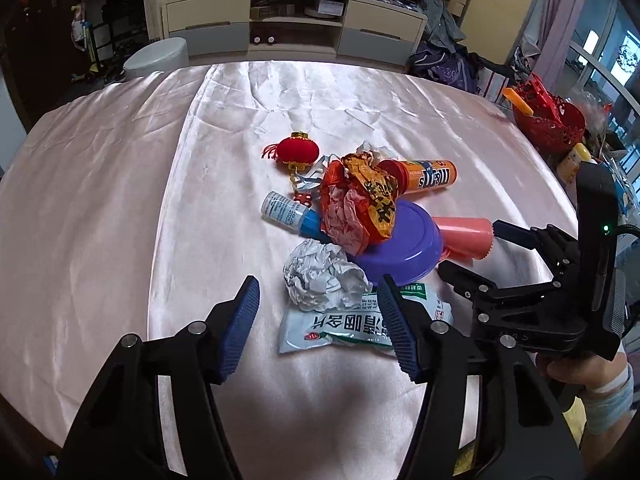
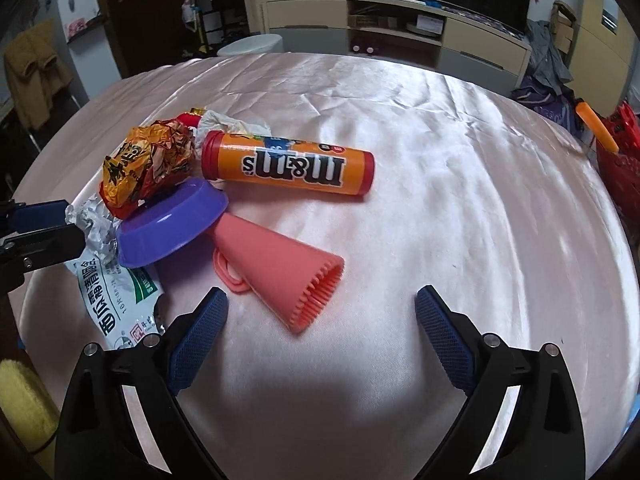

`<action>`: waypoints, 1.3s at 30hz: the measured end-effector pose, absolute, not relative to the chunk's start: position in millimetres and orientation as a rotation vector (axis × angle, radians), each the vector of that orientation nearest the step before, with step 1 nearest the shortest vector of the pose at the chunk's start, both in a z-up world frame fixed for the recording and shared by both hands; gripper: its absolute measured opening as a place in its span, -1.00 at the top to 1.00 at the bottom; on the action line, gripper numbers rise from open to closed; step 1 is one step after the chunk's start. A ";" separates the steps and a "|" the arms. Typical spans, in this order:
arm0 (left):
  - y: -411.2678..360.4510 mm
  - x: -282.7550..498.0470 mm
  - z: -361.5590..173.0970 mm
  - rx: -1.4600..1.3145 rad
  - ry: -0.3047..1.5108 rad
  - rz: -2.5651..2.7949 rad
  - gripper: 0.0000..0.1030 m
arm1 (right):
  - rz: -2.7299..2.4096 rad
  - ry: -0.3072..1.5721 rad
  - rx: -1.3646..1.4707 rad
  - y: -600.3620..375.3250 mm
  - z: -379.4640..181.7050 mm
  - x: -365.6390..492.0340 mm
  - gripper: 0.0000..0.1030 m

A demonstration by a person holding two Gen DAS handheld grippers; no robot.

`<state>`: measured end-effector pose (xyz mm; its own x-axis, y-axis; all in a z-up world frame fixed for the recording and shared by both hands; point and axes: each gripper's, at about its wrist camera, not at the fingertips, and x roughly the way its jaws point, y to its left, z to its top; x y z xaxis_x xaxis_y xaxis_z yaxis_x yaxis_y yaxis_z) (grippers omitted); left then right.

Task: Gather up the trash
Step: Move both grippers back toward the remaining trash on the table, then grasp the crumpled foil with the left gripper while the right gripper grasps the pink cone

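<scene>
Nothing collected yet: my left claw [image 1: 316,320] half-wide, right claw [image 2: 322,334] wide, both empty; trash pile [image 1: 356,216] fills mid-frame on the table [image 1: 120,200].

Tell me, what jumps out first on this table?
A heap of trash in the middle of the shiny pink tablecloth: a crumpled orange wrapper sitting on a purple bowl. Behind them lies an orange M&M's tube, and a red lantern sits at the far side.
</scene>
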<state>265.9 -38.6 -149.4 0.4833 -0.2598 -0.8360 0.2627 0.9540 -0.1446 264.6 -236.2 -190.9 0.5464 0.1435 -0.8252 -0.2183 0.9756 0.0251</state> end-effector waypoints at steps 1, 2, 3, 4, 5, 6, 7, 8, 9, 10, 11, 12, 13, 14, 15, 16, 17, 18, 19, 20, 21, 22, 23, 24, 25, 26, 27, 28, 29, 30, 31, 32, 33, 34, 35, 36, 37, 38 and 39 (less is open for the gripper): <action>-40.6 269.4 -150.3 0.004 1.021 -0.320 -0.04 | 0.223 0.967 -0.097 -234.0 -191.1 268.2 -0.92; -41.5 272.1 -151.4 0.005 1.024 -0.321 -0.02 | 0.233 0.963 -0.106 -232.3 -191.0 271.3 -0.93; -42.2 274.8 -152.5 0.007 1.028 -0.324 -0.01 | 0.245 0.960 -0.115 -230.6 -190.7 274.2 -0.93; -42.7 277.4 -153.8 0.008 1.033 -0.328 0.05 | 0.260 0.958 -0.119 -229.4 -190.7 276.4 -0.93; -43.3 280.3 -155.4 0.007 1.040 -0.331 0.12 | 0.277 0.958 -0.118 -228.0 -190.9 278.7 -0.93; -43.6 282.8 -157.2 0.006 1.047 -0.333 0.15 | 0.289 0.953 -0.118 -227.3 -191.0 279.6 -0.93; -43.7 285.0 -158.9 0.005 1.053 -0.336 0.21 | 0.301 0.948 -0.121 -226.1 -191.0 280.4 -0.93; -43.7 286.7 -160.4 0.005 1.059 -0.338 0.32 | 0.315 0.948 -0.124 -224.8 -190.7 281.4 -0.94; -43.5 288.6 -161.7 0.004 1.063 -0.340 0.37 | 0.336 0.946 -0.116 -224.1 -189.7 281.4 -0.92; -43.1 289.2 -162.4 0.002 1.064 -0.342 0.49 | 0.353 0.939 -0.102 -223.4 -188.2 279.5 -0.90; -42.5 289.5 -162.6 0.000 1.063 -0.344 0.54 | 0.367 0.933 -0.087 -223.4 -186.6 278.0 -0.78; -42.1 289.7 -162.6 -0.002 1.062 -0.347 0.55 | 0.373 0.928 -0.082 -222.9 -185.0 276.3 -0.58; -41.6 289.6 -162.6 -0.003 1.061 -0.348 0.57 | 0.375 0.925 -0.084 -221.8 -183.4 275.1 -0.47; -41.2 289.6 -162.4 -0.004 1.060 -0.348 0.58 | 0.376 0.925 -0.082 -221.2 -182.2 274.1 -0.29; -41.0 289.1 -162.0 -0.004 1.057 -0.350 0.60 | 0.378 0.929 -0.075 -221.4 -181.7 272.9 -0.29; -40.7 288.2 -161.2 -0.004 1.054 -0.350 0.62 | 0.380 0.932 -0.068 -221.4 -181.3 270.6 -0.29; -40.5 287.2 -159.8 -0.003 1.049 -0.350 0.63 | 0.378 0.935 -0.071 -220.9 -181.2 268.9 -0.29; -39.9 285.7 -158.1 -0.003 1.042 -0.347 0.63 | 0.374 0.938 -0.079 -220.0 -180.9 266.0 -0.28; -39.2 283.9 -155.7 -0.004 1.034 -0.346 0.63 | 0.367 0.943 -0.083 -219.6 -181.0 263.9 -0.28; -38.0 281.9 -152.7 -0.006 1.025 -0.345 0.64 | 0.360 0.949 -0.081 -220.1 -180.5 260.8 -0.28; -36.8 279.4 -149.1 -0.008 1.016 -0.343 0.64 | 0.356 0.954 -0.074 -220.9 -179.9 258.1 -0.28; -35.9 276.9 -145.1 -0.007 1.007 -0.339 0.64 | 0.347 0.956 -0.070 -222.3 -178.5 254.4 -0.28; -35.0 274.7 -140.6 -0.006 0.998 -0.336 0.64 | 0.335 0.956 -0.069 -223.7 -177.1 251.0 -0.27; -33.3 272.2 -136.0 -0.006 0.988 -0.333 0.64 | 0.320 0.955 -0.069 -226.4 -174.9 246.7 -0.27; -31.3 268.3 -130.4 -0.005 0.977 -0.330 0.64 | 0.307 0.949 -0.066 -229.1 -171.2 242.3 -0.27; -30.0 264.5 -125.1 -0.005 0.967 -0.327 0.64 | 0.298 0.942 -0.062 -232.2 -166.8 238.4 -0.27; -28.9 260.3 -119.0 -0.004 0.955 -0.324 0.64 | 0.290 0.934 -0.057 -235.9 -161.7 234.1 -0.27; -27.7 255.4 -113.4 -0.003 0.944 -0.322 0.64 | 0.280 0.924 -0.054 -238.8 -155.9 228.5 -0.27; -27.7 250.9 -107.9 -0.003 0.933 -0.321 0.64 | 0.273 0.913 -0.052 -241.9 -150.6 223.1 0.01; -27.2 245.2 -102.3 -0.003 0.923 -0.323 0.64 | 0.269 0.912 -0.043 -244.5 -145.7 218.7 0.14; -26.9 238.4 -96.6 -0.002 0.912 -0.325 0.64 | 0.262 0.902 -0.032 -247.6 -140.1 213.0 0.15; -26.6 231.6 -91.5 -0.001 0.901 -0.328 0.64 | 0.261 0.893 -0.027 -249.6 -134.6 208.6 0.22; -26.5 225.7 -87.2 0.000 0.893 -0.331 0.64 | 0.259 0.888 -0.028 -250.8 -130.1 202.6 0.27; -25.7 218.5 -83.3 0.000 0.884 -0.334 0.64 | 0.255 0.881 -0.029 -251.7 -125.9 195.5 0.27; -24.3 210.7 -79.8 -0.002 0.877 -0.335 0.64 | 0.256 0.874 -0.027 -251.8 -122.8 188.7 0.27; -23.6 203.3 -77.3 -0.004 0.872 -0.337 0.64 | 0.258 0.869 -0.023 -252.0 -120.7 182.1 0.27; -21.9 196.9 -76.1 -0.006 0.869 -0.339 0.64 | 0.259 0.865 -0.019 -252.0 -118.5 175.3 0.27; -21.1 189.9 -75.4 -0.007 0.868 -0.339 0.64 | 0.259 0.863 -0.015 -252.9 -117.0 168.9 0.27; -20.2 182.2 -75.1 -0.008 0.868 -0.337 0.64 | 0.257 0.860 -0.011 -253.3 -115.5 163.0 0.27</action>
<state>182.2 -20.2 -75.1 0.5970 -0.2940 -0.7464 0.2875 0.9470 -0.1431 163.0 -253.3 -115.5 0.6233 0.2192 -0.7506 -0.2278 0.9692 0.0938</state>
